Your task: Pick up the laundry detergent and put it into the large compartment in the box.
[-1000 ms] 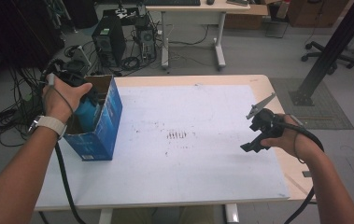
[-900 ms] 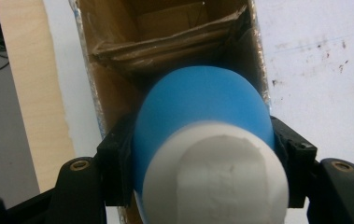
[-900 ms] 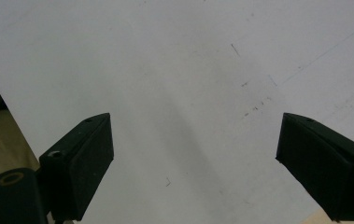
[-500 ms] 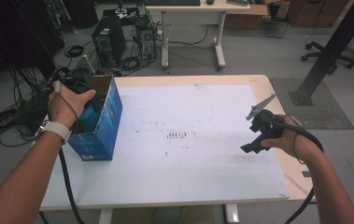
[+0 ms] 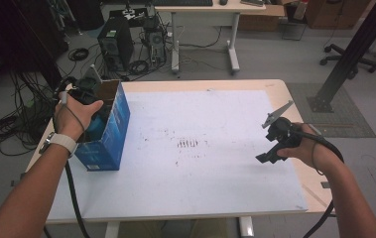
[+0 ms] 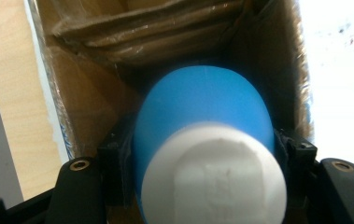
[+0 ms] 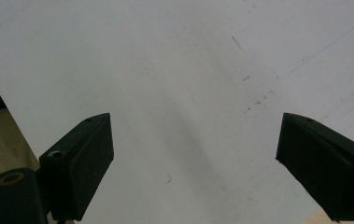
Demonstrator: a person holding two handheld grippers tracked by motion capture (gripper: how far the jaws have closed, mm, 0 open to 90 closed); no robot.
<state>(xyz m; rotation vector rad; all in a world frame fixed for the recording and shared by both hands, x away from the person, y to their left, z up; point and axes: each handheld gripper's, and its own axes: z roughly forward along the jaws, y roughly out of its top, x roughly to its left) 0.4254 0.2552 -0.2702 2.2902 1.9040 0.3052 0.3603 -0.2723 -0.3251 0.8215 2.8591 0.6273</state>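
The table (image 5: pixel 215 188) carries a blue box (image 5: pixel 107 144) at its left edge. Inside the box, the left gripper (image 6: pixel 202 186) clamps a blue bottle (image 6: pixel 202 107), perhaps with a white cap. The right gripper (image 7: pixel 195 154) hangs above the table, jaws wide apart.

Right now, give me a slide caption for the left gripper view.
Left gripper lowers a blue bottle into the cardboard box.

Blue box (image 5: pixel 107 130) at the table's (image 5: pixel 235 208) left edge is the one obstacle. Inside it, cardboard walls crowd the blue bottle (image 6: pixel 202 107) on both sides. From box to right edge, white sheet (image 5: pixel 215 119) lies open.
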